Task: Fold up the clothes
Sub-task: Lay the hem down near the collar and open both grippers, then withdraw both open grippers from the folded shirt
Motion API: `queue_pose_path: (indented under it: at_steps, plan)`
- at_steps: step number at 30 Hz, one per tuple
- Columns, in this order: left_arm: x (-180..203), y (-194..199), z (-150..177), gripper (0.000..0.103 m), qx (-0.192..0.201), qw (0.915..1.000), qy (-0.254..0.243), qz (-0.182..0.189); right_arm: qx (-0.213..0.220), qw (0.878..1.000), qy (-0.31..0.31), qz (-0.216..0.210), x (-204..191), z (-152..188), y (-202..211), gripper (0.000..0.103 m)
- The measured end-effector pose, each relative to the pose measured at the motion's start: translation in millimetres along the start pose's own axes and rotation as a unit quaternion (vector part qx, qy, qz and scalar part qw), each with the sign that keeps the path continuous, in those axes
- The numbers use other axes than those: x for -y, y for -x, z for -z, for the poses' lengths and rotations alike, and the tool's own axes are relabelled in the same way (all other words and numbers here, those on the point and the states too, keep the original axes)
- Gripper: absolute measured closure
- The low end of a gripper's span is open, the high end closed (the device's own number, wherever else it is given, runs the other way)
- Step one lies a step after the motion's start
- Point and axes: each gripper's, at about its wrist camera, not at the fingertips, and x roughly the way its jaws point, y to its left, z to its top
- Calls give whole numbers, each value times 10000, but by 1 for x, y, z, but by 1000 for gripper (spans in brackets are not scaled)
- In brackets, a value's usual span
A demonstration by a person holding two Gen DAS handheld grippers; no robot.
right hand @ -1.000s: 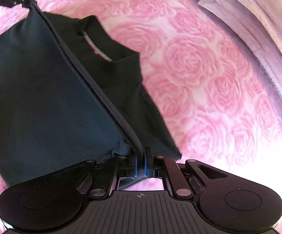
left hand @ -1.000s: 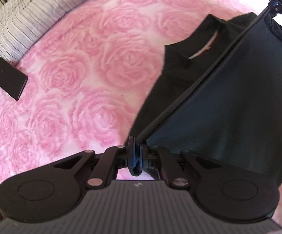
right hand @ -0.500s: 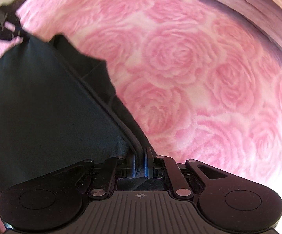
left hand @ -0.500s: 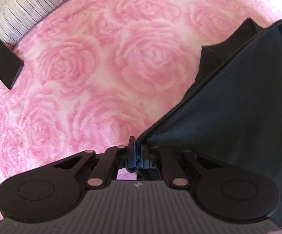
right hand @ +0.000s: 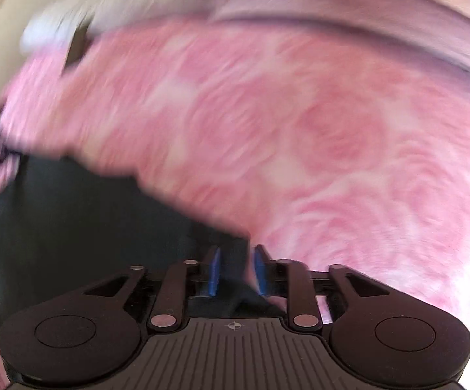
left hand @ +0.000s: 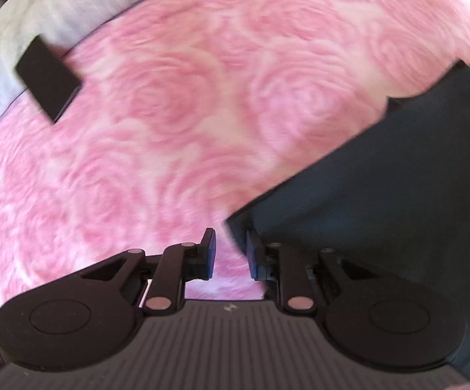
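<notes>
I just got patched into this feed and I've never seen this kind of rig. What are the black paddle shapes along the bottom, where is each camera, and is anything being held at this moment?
Each picture comes from a fisheye camera mounted on a hand-held gripper, looking forward along its two fingers. A person carries one in each hand; there is no robot arm. The black paddle shapes are the gripper bodies and finger linkages.

The left wrist view shows the left gripper with its blue-padded fingers apart and pink blanket visible between them. The corner of the dark folded fabric garment lies just beside its right finger, not pinched.

The right wrist view is heavily blurred. The right gripper also has its fingers apart, with the same garment lying under and to the left of them.

Everything rests on a pink rose-patterned blanket. A flat black rectangular object, possibly a phone, lies at its edge. Nothing is held.
</notes>
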Motion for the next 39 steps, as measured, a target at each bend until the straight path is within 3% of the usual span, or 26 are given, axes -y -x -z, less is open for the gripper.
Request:
queue_pose_path:
  at_steps: [2,6,9,12,13,16,19,20,22,26,29,34,35,36,37,39]
  plan:
    - [-4,8,4,85,21,9998,42,-173,364,9976,-582,46,15,1,17,50]
    - [10,33,10,85,212,9997,-84,-100,637,9925,-1035,129,8,24,46,50]
    - [40,49,14,85,338,9985,-397,168,751,9894,-1231,151,-5,45,66,50]
    - [83,56,19,85,389,9948,-740,581,487,9960,-735,111,-56,83,67,46]
    - [99,56,21,85,395,9927,-875,726,319,9983,-465,144,-75,97,62,38]
    - [139,50,30,84,268,9860,-1316,984,-170,9985,229,472,-108,131,41,34]
    - [159,44,39,86,262,9819,-1724,743,-93,9946,137,1022,-91,154,50,34]
    - [160,44,39,86,254,9822,-1716,723,117,9937,-358,1053,-71,161,63,34]
    - [158,44,37,85,183,9838,-1646,694,496,9767,-1436,1514,-28,181,93,34]
    - [159,53,33,85,130,9837,-1714,525,983,9343,-2928,1781,26,221,144,34]
    - [169,63,33,85,166,9820,-1793,574,1114,9411,-2865,1410,18,233,159,34]
    - [198,70,40,87,143,9766,-1989,804,887,9455,-2928,1114,16,239,150,35]
    - [202,70,43,87,121,9759,-2019,824,841,9462,-2940,1055,16,241,148,39]
    - [204,69,45,87,96,9755,-2031,843,796,9469,-2952,995,15,242,146,55]
    - [206,69,47,87,71,9751,-2042,862,750,9475,-2964,936,15,243,144,98]
    - [204,71,51,86,33,9758,-2019,840,659,9486,-2987,816,14,246,141,100]
